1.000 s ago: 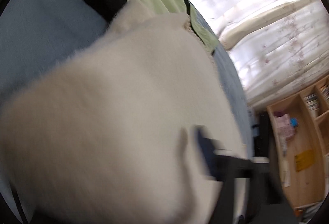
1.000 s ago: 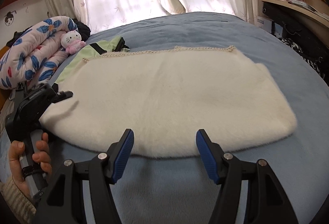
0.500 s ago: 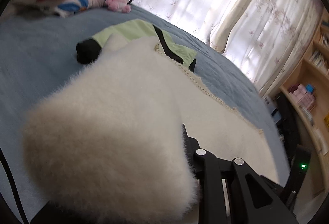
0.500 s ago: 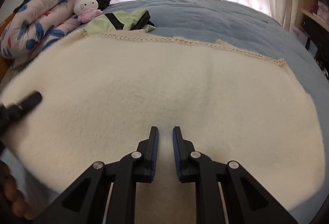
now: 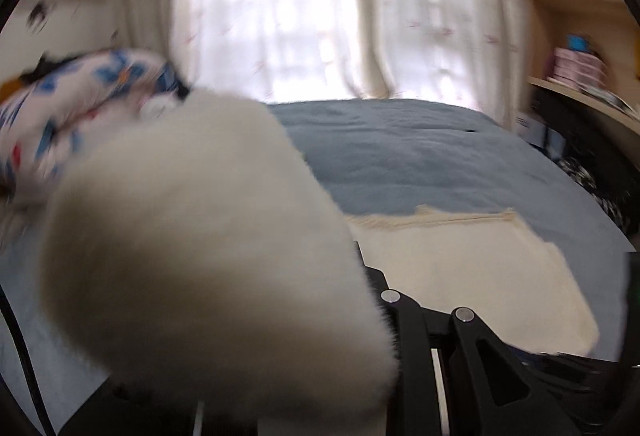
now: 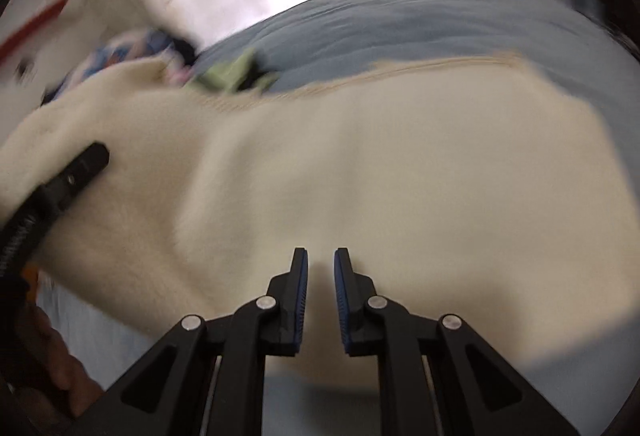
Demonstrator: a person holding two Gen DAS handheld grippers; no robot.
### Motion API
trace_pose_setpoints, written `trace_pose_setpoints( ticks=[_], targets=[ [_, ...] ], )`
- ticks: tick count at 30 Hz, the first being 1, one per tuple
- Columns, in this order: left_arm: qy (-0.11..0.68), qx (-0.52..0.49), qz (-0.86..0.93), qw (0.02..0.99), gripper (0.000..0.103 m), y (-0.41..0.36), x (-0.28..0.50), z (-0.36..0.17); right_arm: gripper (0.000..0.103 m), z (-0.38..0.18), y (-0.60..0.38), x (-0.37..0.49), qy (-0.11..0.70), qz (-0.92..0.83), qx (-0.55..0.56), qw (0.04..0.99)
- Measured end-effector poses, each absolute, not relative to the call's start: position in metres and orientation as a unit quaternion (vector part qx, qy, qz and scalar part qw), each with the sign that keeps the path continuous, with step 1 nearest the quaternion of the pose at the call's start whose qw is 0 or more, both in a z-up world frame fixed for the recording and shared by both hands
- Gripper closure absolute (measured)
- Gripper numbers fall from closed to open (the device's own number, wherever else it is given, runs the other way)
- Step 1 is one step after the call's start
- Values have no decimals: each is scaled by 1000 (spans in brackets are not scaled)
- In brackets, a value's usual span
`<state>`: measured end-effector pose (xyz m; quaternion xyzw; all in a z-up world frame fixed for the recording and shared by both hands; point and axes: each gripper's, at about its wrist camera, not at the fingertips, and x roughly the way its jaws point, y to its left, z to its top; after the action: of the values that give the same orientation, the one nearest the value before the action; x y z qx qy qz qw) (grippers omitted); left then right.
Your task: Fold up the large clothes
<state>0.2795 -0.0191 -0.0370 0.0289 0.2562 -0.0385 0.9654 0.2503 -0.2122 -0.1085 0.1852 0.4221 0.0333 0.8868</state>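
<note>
My right gripper (image 6: 320,268) is clenched on the near edge of the fleece (image 6: 360,163), a ridge of pile pinched between the 2 blue pads (image 6: 302,300). My left gripper (image 5: 360,276) grasps the fleece's left end, lifted clear of the bed (image 5: 420,159); the raised fold bulges in front of that camera and hides 1 finger. In the right view the left gripper (image 6: 86,165) lies against the raised fleece at the left. The rest of the fleece lies flat on the blue bed, its braided far edge (image 6: 420,69) toward the curtain (image 5: 280,15). A floral quilt (image 5: 60,103) sits far left, a green garment (image 6: 236,73) just beyond the fleece. Shelves (image 5: 576,35) stand at right. Both views are blurred.
</note>
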Motion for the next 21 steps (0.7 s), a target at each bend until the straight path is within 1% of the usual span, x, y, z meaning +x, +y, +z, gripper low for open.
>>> trace_pose_setpoints(
  ticks=[3, 6, 8, 10, 11, 13, 14, 15, 18, 21],
  targets=[
    [246, 58, -81, 964, 84, -76, 275, -31, 90, -99, -265, 209, 395, -30, 205, 895],
    [252, 69, -142, 955, 83, -134, 270, -42, 90, -99, -308, 178, 389, -85, 208, 894],
    [280, 99, -184, 937, 81, -177, 272, -71, 90, -102, -332, 163, 389, -127, 199, 891],
    [344, 119, -209, 907, 81, -210, 282, -115, 90, -110, -352, 155, 398, -153, 202, 882],
    [360, 126, -206, 901, 80, -218, 285, -131, 90, -115, -358, 154, 403, -155, 208, 878],
    [318, 160, -190, 915, 79, -229, 271, -140, 90, -124, -367, 149, 411, -152, 224, 871],
    [315, 173, -184, 915, 78, -234, 269, -139, 90, -127, -369, 146, 412, -150, 228, 869],
    [321, 167, -184, 914, 78, -234, 270, -137, 90, -129, -370, 145, 414, -144, 230, 869],
    [354, 92, -198, 909, 78, -219, 283, -120, 90, -133, -367, 153, 417, -127, 240, 868],
    [339, 57, -204, 917, 80, -212, 279, -99, 90, -129, -360, 149, 409, -112, 239, 874]
  ],
)
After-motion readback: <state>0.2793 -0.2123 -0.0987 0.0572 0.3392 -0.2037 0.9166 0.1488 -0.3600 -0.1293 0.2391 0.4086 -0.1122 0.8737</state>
